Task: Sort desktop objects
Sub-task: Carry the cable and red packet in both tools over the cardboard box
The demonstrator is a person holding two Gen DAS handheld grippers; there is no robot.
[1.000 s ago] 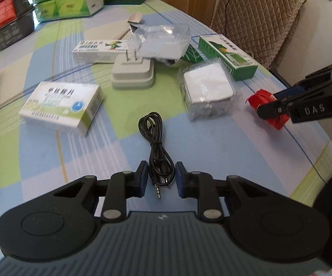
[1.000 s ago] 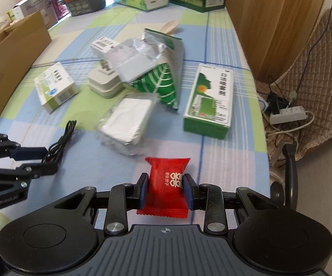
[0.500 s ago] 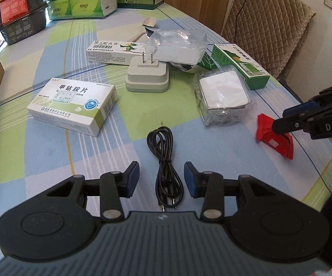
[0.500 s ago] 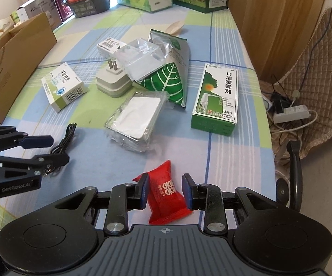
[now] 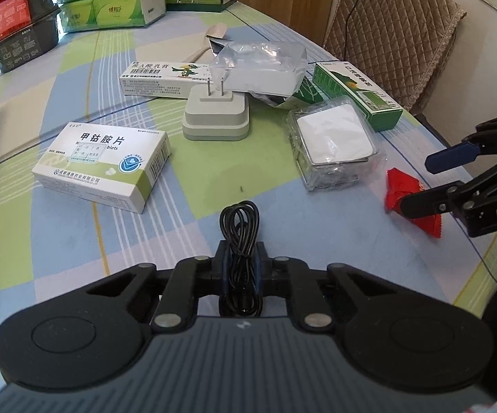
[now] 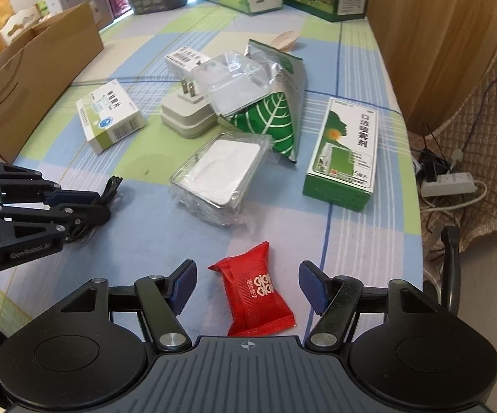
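While left gripper (image 5: 240, 264) pinches one black cable (image 5: 239, 220), right gripper (image 6: 247, 285) spread over one red packet (image 6: 256, 295).

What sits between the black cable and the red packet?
Only bare tablecloth between cable and packet, clearest in the right wrist view.

My table (image 5: 14, 227) wears a checked blue, green and white cloth. On it I see a white tablet box (image 5: 102, 163), a grey plug adapter (image 5: 215, 117), a long white box (image 5: 160, 81), a wrapped white pack (image 5: 332, 141), a green spray box (image 6: 346, 153), a black cable (image 5: 239, 222), a red sachet (image 6: 257, 292) and a cardboard box (image 6: 31, 79).
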